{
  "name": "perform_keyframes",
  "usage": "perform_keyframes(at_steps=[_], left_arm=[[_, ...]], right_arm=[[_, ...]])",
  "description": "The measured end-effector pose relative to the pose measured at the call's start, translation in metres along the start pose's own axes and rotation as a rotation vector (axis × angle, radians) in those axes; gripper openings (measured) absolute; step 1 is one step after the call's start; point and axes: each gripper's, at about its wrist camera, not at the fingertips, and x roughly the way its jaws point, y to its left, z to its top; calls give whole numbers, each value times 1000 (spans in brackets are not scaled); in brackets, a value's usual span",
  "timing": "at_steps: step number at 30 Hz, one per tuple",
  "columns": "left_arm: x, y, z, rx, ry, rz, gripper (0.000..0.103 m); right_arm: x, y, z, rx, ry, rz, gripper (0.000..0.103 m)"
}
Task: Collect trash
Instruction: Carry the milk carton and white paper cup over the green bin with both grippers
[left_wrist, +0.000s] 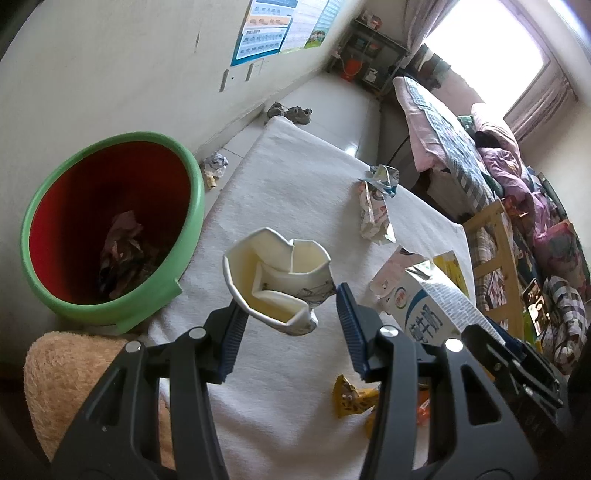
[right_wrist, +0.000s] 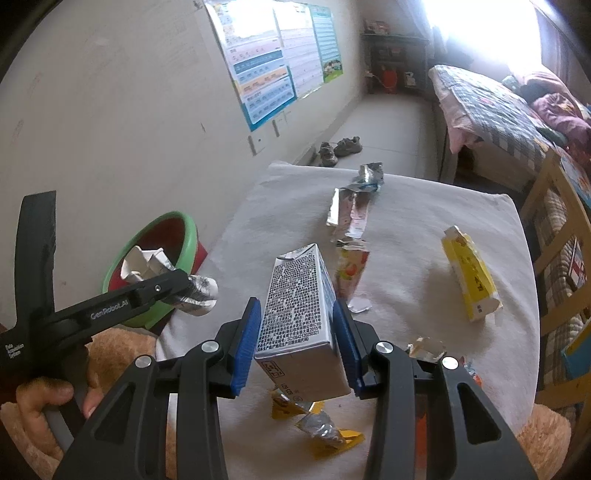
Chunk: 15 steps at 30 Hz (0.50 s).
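- Bin, green-rimmed red plastic (left_wrist: 110, 229), stands left of the table, beside the left gripper (left_wrist: 291, 314).
- Left gripper: jaws spread wide; crumpled white paper cup (left_wrist: 277, 280) hangs against its left finger.
- Right gripper (right_wrist: 297, 343) pinches the upright grey-white milk carton (right_wrist: 301, 314); the bin lies to its left.

The bin (left_wrist: 110, 225) stands left of the counter (left_wrist: 295, 192); wrappers (right_wrist: 351, 210) lie at its far side, the bed (right_wrist: 491, 107) beyond.

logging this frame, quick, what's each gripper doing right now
left gripper: partly open, crushed paper cup between its jaws; grip cannot be told
right gripper: closed on the milk carton
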Motion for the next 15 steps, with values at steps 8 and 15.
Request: perform_keyframes(at_steps=[8, 15], left_arm=[[-2, 17, 1, -35, -9, 0, 46], [-7, 37, 4, -79, -27, 14, 46]], right_arm=[[5, 19, 3, -44, 12, 6, 40], [7, 41, 8, -98, 6, 25, 40]])
